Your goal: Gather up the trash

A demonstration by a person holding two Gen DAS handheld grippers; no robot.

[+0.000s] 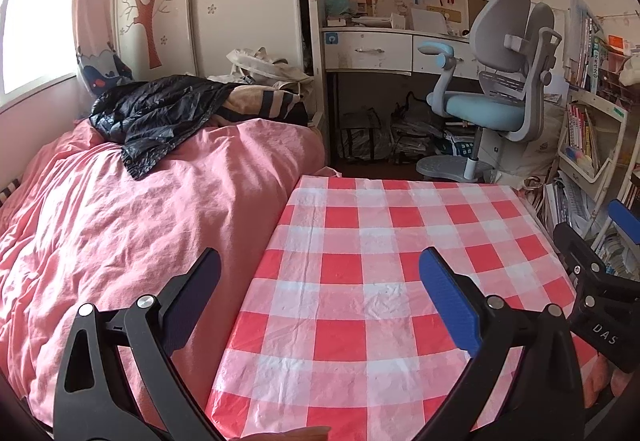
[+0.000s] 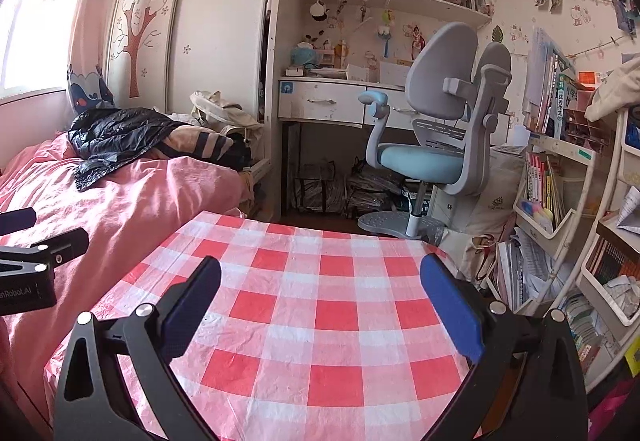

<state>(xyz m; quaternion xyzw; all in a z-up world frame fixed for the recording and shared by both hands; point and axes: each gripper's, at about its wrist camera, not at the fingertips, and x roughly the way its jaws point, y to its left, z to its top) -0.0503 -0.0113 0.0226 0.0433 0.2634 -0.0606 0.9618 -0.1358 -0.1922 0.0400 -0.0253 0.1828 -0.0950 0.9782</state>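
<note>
Left gripper (image 1: 320, 289) over the red-and-white checked surface (image 1: 380, 261), fingers (image 1: 448, 301) spread wide, nothing between them. Right gripper (image 2: 320, 297) likewise released and empty; its body reads "DAS" in the left view. Left body reads "nRobot.AI". No trash discernible on the surface. Black plastic bag (image 2: 116, 137) lies on the pink bed (image 2: 120, 201).

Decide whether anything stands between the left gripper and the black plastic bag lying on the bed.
Nothing visible does. The left gripper hangs open over the left edge of the checked tablecloth. The black plastic bag lies crumpled at the far end of the pink duvet, and only bare duvet lies between them.
</note>
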